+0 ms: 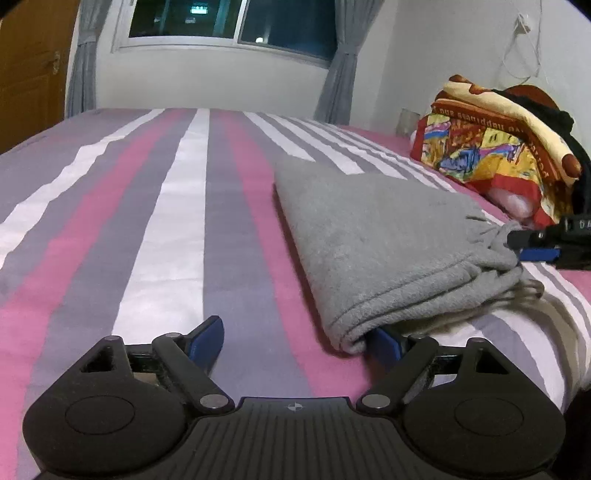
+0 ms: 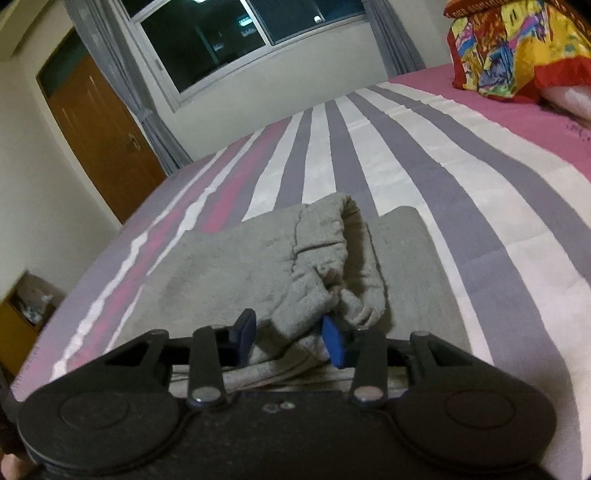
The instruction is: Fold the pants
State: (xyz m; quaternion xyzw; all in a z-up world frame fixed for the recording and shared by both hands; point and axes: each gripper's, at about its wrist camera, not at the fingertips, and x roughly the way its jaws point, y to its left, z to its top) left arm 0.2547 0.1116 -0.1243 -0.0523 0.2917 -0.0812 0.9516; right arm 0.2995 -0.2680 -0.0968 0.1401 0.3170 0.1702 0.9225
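Observation:
The grey pants (image 1: 388, 236) lie folded into a thick stack on the striped bed (image 1: 147, 221). My left gripper (image 1: 295, 341) is open at the stack's near corner, its right finger (image 1: 384, 345) tucked under the fold, its left finger on bare sheet. My right gripper (image 2: 291, 336) is open with a bunched end of the pants (image 2: 321, 258) lying between its fingers. It also shows in the left wrist view (image 1: 535, 245) at the stack's right end, touching the bunched cloth.
A colourful bundle of bedding (image 1: 498, 151) sits at the bed's far right, also in the right wrist view (image 2: 517, 44). A window (image 1: 229, 22) and grey curtains (image 1: 336, 88) stand behind the bed. A wooden door (image 2: 99, 140) is at the left.

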